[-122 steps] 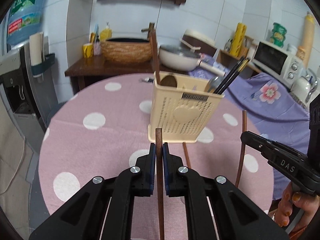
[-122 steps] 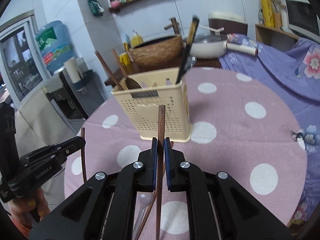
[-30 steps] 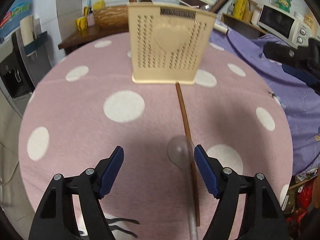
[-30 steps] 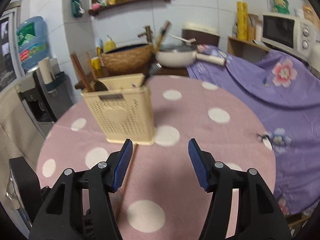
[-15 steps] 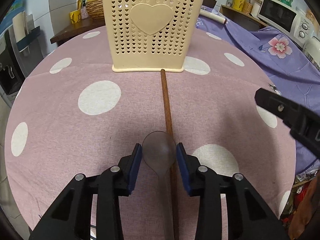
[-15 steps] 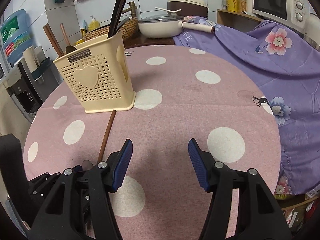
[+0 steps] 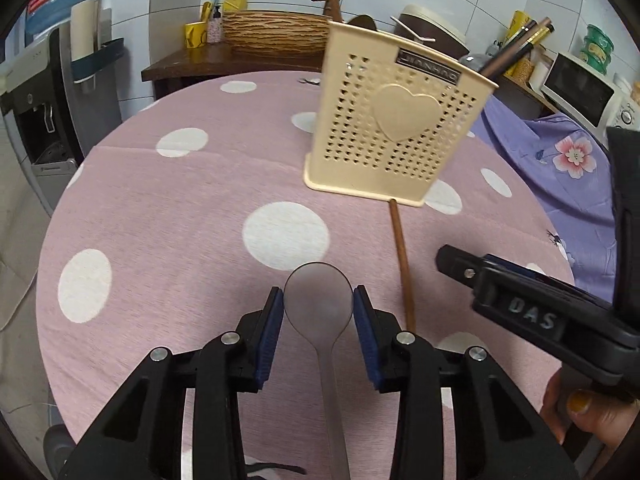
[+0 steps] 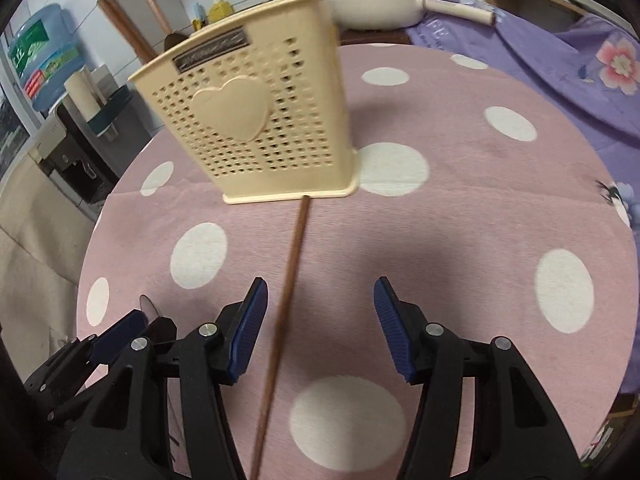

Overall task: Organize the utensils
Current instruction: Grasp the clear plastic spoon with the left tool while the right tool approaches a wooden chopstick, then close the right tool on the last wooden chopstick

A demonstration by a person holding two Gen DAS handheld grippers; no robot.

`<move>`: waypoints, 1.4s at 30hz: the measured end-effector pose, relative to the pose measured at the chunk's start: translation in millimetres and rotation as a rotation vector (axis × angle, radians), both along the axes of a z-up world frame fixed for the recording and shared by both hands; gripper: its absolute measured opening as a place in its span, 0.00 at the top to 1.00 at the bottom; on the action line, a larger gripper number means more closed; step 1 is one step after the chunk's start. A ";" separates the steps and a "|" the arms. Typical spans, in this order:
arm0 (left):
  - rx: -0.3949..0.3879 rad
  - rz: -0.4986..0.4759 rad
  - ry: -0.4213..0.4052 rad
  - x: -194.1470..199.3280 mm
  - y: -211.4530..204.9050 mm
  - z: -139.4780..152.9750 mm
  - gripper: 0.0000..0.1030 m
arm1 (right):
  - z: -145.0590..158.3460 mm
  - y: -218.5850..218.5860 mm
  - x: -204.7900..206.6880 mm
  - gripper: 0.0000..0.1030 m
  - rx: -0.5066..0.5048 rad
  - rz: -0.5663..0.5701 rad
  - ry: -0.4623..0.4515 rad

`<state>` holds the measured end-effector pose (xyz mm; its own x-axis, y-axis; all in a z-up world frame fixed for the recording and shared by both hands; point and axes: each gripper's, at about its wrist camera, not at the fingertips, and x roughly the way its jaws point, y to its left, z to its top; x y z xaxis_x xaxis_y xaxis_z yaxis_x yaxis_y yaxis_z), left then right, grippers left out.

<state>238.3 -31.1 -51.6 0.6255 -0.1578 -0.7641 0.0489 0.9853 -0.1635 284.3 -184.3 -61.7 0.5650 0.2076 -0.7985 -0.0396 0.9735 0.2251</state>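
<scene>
Since a second ago, the left hand-held gripper (image 7: 318, 317) has clamped the translucent spoon's (image 7: 319, 300) bowl, low centre. The right hand-held gripper (image 8: 318, 326) gapes, released, over the brown chopstick (image 8: 285, 308) on the worktop (image 8: 460, 216); centre it before closing. Caddy (image 8: 256, 128) waits upper centre.

Right hand-held gripper (image 8: 318, 316) gapes over the chopstick (image 8: 286, 312) touching the holder (image 8: 256, 128).

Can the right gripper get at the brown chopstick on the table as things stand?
Probably yes. The right gripper is open, and the brown chopstick lies bare on the tablecloth, running up between the jaws. The left gripper, shut on the spoon, sits aside.
</scene>
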 end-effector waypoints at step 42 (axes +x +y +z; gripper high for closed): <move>-0.023 0.071 -0.006 -3.4 30.0 1.4 0.66 | -16.3 23.6 21.0 0.91 -0.028 0.024 -0.019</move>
<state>235.0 -1.1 -50.2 0.6400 -0.1306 -0.7572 -0.0197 0.9823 -0.1860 305.4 -160.7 -78.0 0.5756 0.1992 -0.7931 -0.0673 0.9781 0.1969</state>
